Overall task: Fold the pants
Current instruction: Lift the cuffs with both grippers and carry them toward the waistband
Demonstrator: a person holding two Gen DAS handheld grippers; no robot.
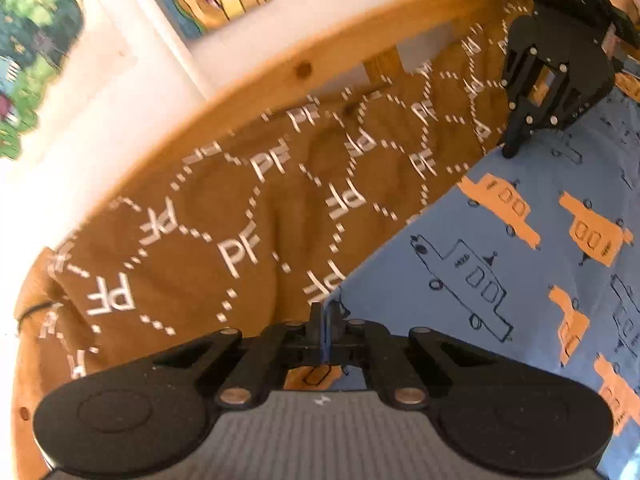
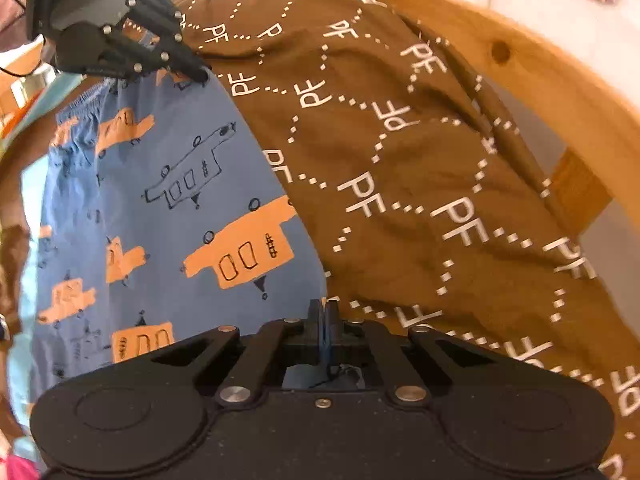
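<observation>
Two grippers pinch the blue pants

Two hand-held grippers are closed tight on the edge of the blue pants (image 1: pixel 500 248). Close up, the left hand-held gripper (image 1: pixel 325 322) pinches a bit of blue cloth between its fingers. The right hand-held gripper (image 2: pixel 325 320) pinches the same edge too. The pants have orange cars on them. They lie flat on a brown blanket (image 2: pixel 420 160) with white letters. Farther back is a wooden bed rail (image 1: pixel 280 80).
</observation>
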